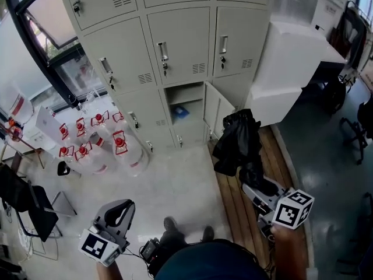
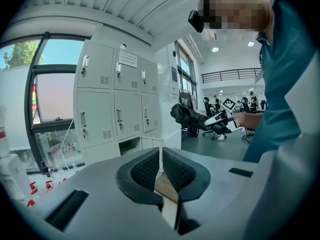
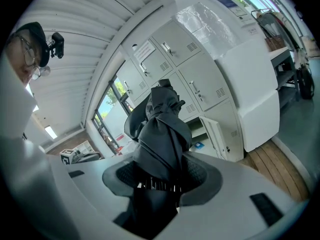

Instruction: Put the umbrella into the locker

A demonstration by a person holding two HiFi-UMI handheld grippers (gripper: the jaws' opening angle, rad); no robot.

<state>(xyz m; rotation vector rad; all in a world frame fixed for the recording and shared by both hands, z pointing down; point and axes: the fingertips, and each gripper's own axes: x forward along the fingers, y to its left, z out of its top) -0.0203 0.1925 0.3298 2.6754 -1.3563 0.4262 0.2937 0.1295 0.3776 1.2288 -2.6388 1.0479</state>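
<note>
Black umbrella (image 1: 239,142) — where is it?

Folded up and pinched in the right tool (image 1: 254,186), both pads pressing on the bunched fabric. It sticks out ahead of the tool, in the air above the wooden floor strip (image 1: 233,214). It's just right of the open compartment (image 1: 183,101) and nearer than it, not inside.

Left tool?

The left tool (image 1: 118,210) is low at the near left, jaws pressed together with nothing between them.

Locker state?

It's a pale grey locker bank (image 1: 175,45). One lower compartment is open and its door (image 1: 214,107) stands out to the right. Something blue (image 1: 179,111) lies inside — can't tell what. The doors around it are closed.

Anything else nearby?

Clear bottles with red caps (image 1: 96,142) are clustered on the floor at the left, beside the lockers. A white block (image 1: 291,63) sits right of the bank.
</note>
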